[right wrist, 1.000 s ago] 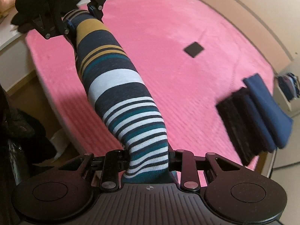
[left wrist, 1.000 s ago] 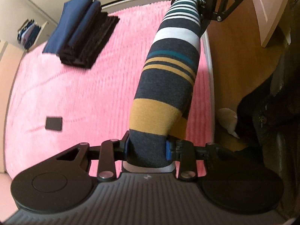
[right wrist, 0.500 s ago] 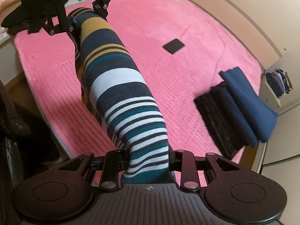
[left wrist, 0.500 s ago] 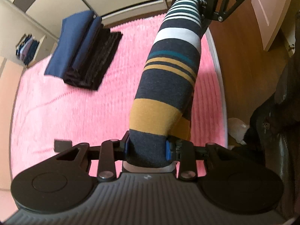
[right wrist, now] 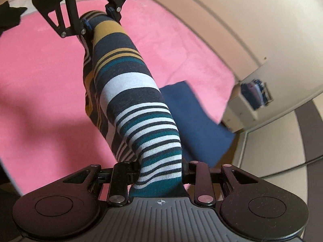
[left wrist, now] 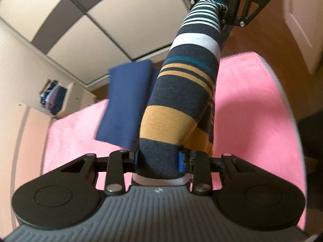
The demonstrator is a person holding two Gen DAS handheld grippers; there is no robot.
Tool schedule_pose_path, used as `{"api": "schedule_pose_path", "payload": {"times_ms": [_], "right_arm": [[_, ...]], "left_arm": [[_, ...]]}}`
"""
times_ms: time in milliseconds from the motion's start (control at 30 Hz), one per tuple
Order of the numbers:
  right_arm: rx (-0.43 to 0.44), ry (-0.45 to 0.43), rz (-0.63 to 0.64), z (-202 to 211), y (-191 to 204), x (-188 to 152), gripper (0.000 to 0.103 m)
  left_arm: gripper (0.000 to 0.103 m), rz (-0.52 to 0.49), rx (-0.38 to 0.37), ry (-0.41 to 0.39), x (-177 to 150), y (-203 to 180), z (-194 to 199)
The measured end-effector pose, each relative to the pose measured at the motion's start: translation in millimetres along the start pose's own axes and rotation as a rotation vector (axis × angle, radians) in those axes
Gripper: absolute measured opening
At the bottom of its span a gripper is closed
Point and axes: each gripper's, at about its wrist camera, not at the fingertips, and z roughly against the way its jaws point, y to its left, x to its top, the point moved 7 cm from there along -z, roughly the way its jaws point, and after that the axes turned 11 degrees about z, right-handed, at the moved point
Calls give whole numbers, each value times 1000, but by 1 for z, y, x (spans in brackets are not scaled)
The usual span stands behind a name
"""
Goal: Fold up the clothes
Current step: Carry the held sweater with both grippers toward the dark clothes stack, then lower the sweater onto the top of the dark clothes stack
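Both tools, left (left wrist: 159, 159) and right (right wrist: 161, 173), clench the taut navy-mustard-teal-white striped garment (left wrist: 187, 80).

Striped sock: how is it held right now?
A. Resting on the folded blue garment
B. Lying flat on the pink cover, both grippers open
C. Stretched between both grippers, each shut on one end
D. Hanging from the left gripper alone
C. The left gripper is shut on the dark and mustard end of the striped sock, and the right gripper is shut on the teal-striped end, so it spans between them.
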Motion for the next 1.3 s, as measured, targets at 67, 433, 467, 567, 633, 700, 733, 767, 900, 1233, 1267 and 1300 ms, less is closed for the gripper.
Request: {"api": "schedule_pose_path", "payload": {"times_ms": [67,433,467,567,633,700,733,767,900,1233,1267,1300], "right_arm": [[-20,-24,24,-15,-41,-4,29],[-308,-180,156,-104,-237,-21,29],[-334,-184,168,-124,-236,-28,29],[-352,-104,156,-193,-196,-61,29],[-303,-69,177,-236,-159,-81,29],[-237,-27,209,-267,-122,-99,30],[-204,-7,225,-283,-104,-108,31],[-200,-10,218,-288,-98,-111,34],[-209,-33,182,-276,-95,-119,36],[-267,31,236,-288,-81,-116,58],[-275,36,241,-283,-79,-119,59],[-281,41,246,-282,-79,-123,59]], "left_arm": [[30,17,30,-14,23,26,-16],[31,62,383,-79,147,190,-116],[31,46,415,-86,149,192,-130],[32,-6,425,-39,111,159,-208],[33,-38,392,30,77,126,-265],[35,-76,314,133,41,89,-314],[36,-103,302,154,28,74,-328],[36,-131,322,148,21,66,-333],[39,-150,330,110,16,65,-327],[42,-165,347,115,1,55,-322],[41,-156,350,113,-1,54,-322],[41,-145,351,111,-3,54,-321]]}}
